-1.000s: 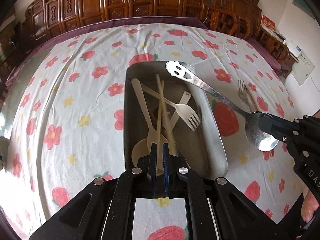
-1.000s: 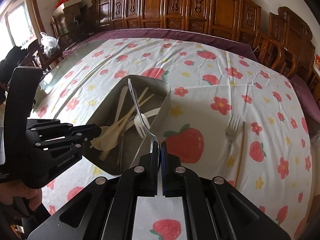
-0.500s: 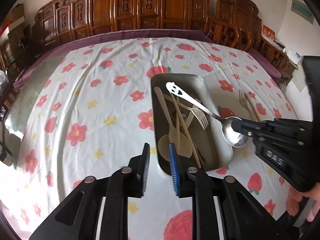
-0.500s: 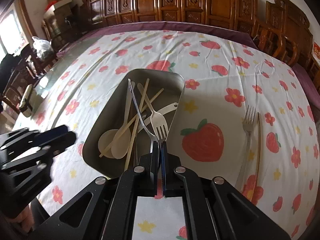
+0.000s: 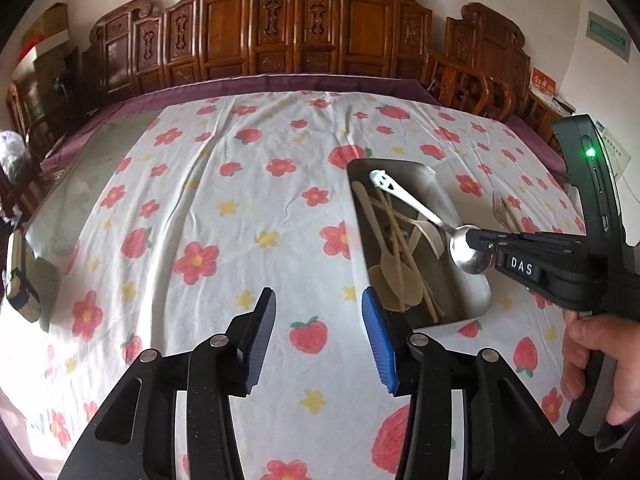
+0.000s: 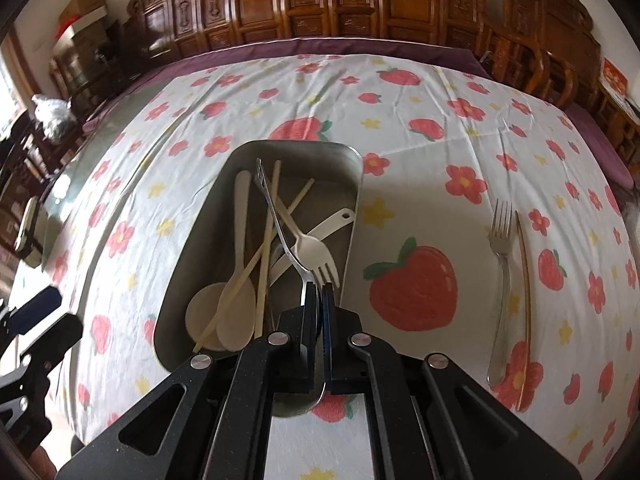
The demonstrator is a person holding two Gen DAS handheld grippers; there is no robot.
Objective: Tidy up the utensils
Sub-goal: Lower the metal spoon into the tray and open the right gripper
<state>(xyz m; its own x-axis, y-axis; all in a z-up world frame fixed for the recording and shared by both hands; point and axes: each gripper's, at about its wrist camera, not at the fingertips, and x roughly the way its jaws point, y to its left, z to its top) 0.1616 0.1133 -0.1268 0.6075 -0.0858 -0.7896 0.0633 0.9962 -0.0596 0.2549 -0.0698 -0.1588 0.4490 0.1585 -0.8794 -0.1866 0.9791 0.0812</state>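
A metal tray (image 6: 300,145) on the flowered cloth holds pale spoons (image 6: 240,304), chopsticks (image 6: 266,252) and a white fork (image 6: 316,252). My right gripper (image 6: 318,294) is shut on the bowl of a metal spoon (image 6: 276,216), whose smiley-ended handle slants over the tray. From the left wrist view the same spoon (image 5: 424,212) hangs over the tray (image 5: 400,163) in the right gripper (image 5: 478,240). My left gripper (image 5: 318,332) hovers over bare cloth left of the tray. Its jaws are opening with nothing between them.
A metal fork (image 6: 502,248) and a single chopstick (image 6: 525,280) lie on the cloth right of the tray. A person's hand (image 5: 600,364) grips the right tool. Carved wooden chairs (image 5: 312,40) line the table's far edge. Bare glass tabletop (image 5: 80,184) shows at the left.
My left gripper has drawn back and left away from the tray, and its jaws have spread apart. The right gripper has carried the metal spoon in over the tray.
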